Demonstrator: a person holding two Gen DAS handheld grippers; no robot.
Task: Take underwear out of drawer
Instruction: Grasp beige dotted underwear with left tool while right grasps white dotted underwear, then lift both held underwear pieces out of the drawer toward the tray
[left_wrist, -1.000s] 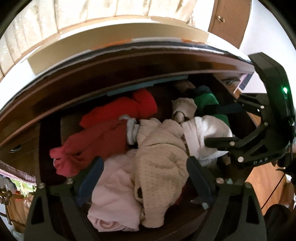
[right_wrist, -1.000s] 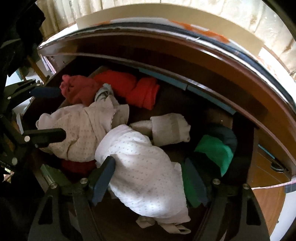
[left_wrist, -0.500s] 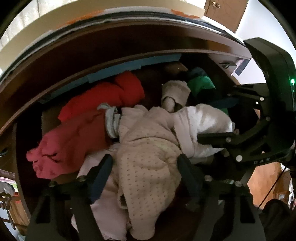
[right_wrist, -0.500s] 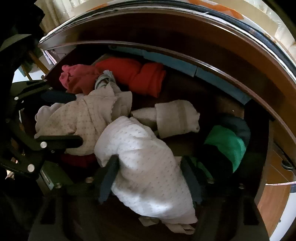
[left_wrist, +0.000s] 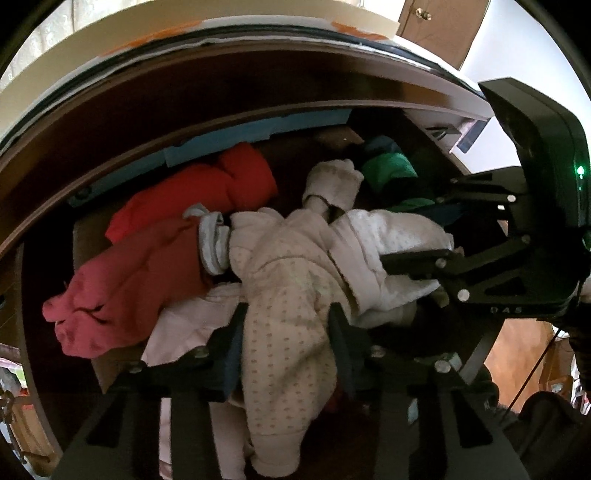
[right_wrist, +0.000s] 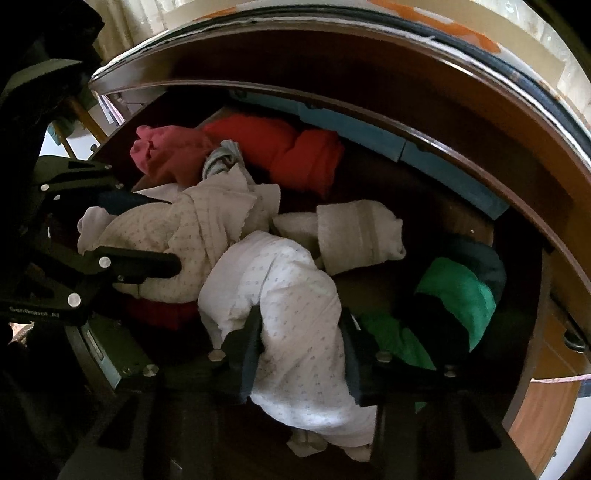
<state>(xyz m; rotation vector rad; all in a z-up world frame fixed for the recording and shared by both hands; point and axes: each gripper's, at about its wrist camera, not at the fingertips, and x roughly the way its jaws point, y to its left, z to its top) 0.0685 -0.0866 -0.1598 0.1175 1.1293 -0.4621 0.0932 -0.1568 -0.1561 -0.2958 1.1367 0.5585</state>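
Note:
An open wooden drawer (right_wrist: 461, 218) holds a heap of small garments. In the left wrist view my left gripper (left_wrist: 286, 332) has its jaws closing, and a cream dotted garment (left_wrist: 288, 280) fills the gap and bunches against both pads. In the right wrist view my right gripper (right_wrist: 303, 343) is closing too, its pads squeezing a white dotted garment (right_wrist: 280, 288). The two garments lie side by side and overlap. Each gripper also shows in the other's view: the right gripper (left_wrist: 424, 236) at the right edge, the left gripper (right_wrist: 147, 232) at the left edge.
Around the two held pieces lie a red garment (left_wrist: 221, 184), a pink-red one (left_wrist: 122, 280), a pale pink one (left_wrist: 184, 321), a folded cream piece (right_wrist: 354, 240) and a green and dark bundle (right_wrist: 458, 295). The dresser top (left_wrist: 184, 48) overhangs the drawer's back.
Both grippers' jaws have narrowed from wide apart onto the dotted garments, which now bunch between the pads. Both cameras have tipped a little further down into the drawer.

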